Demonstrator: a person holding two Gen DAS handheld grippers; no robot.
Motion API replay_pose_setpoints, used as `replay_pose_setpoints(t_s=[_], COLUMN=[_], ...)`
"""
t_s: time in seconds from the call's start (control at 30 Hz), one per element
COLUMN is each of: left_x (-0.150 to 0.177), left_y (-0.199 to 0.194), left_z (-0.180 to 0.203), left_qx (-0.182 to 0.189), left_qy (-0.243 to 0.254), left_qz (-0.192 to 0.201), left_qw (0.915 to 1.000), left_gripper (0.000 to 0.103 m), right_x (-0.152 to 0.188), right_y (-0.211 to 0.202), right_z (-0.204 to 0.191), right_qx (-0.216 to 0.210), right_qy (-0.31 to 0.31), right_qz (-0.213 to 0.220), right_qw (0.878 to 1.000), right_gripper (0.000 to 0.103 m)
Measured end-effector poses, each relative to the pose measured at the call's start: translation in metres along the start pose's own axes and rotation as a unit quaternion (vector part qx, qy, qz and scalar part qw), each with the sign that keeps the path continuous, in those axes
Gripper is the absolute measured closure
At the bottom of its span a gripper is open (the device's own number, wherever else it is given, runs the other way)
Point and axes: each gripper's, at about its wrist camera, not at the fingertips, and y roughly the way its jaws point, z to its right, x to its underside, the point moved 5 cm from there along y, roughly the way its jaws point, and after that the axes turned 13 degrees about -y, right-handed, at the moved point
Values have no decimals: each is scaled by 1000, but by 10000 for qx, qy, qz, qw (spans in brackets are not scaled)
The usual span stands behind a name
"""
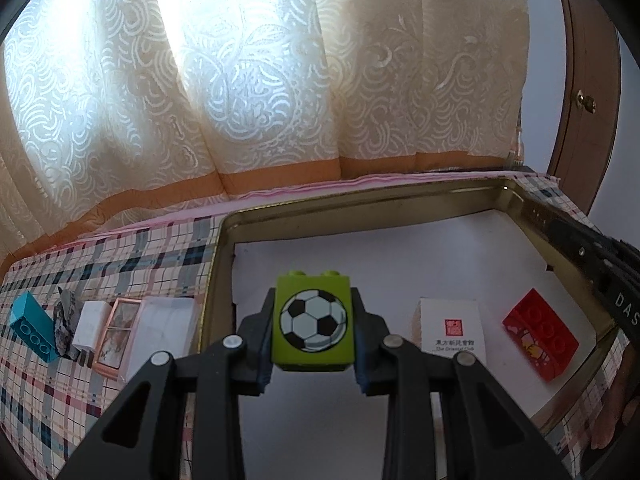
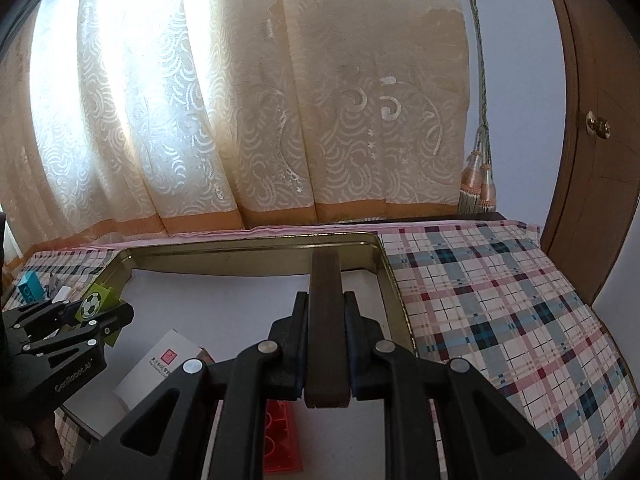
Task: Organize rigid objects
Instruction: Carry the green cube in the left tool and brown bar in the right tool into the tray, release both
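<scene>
Mid-task: left tool (image 1: 314, 338) clamps green block (image 1: 313, 322) at frame centre over tin (image 1: 360, 200), right tool (image 2: 326, 350) clamps dark bar (image 2: 325, 312), card box (image 1: 452, 330) and red brick (image 1: 540, 340) already inside, blue brick (image 1: 30, 330) and others lower left remaining.

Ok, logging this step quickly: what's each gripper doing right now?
Left gripper: shut on the lime-green toy brick with a football print.
Right gripper: shut on a dark brown flat bar.
</scene>
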Motion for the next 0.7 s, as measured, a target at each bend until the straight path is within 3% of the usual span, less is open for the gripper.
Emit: replay_pose_setpoints(t_s=[0.2, 0.27, 0.3, 0.33, 0.4, 0.47, 0.53, 0.6, 0.7], left_x=[0, -2, -4, -7, -11, -15, -16, -17, -17], left_y=[-1, -7, -11, -18, -30, -42, -47, -47, -46], left_z=[-4, -5, -5, -8, -11, -15, -21, -27, -37], left_qx=[22, 168, 185, 146, 147, 168, 155, 188, 116], left_qy=[-188, -327, -376, -437, -491, -526, -633, -710, -795], left_qz=[-26, 44, 122, 297, 601, 846, 965, 935, 893], left_qw=[9998, 9993, 9990, 9985, 9969, 9949, 9932, 9929, 9928], left_gripper=[69, 46, 25, 12, 4, 0, 0, 0, 0], right_x=[-2, -3, -4, -4, -6, -7, -8, -8, -8], right_y=[-10, -16, -19, -21, -25, -27, -30, -37, -47], right_z=[0, 1, 1, 1, 0, 0, 1, 6, 12], right_qx=[20, 48, 82, 136, 198, 220, 272, 388, 580], right_qy=[70, 109, 112, 97, 68, 70, 104, 206, 317], right_qz=[268, 431, 515, 586, 681, 748, 834, 1035, 1241], right_qw=[9996, 9990, 9986, 9981, 9975, 9969, 9961, 9937, 9901], right_gripper=[85, 85, 85, 85, 84, 77, 49, 32, 31])
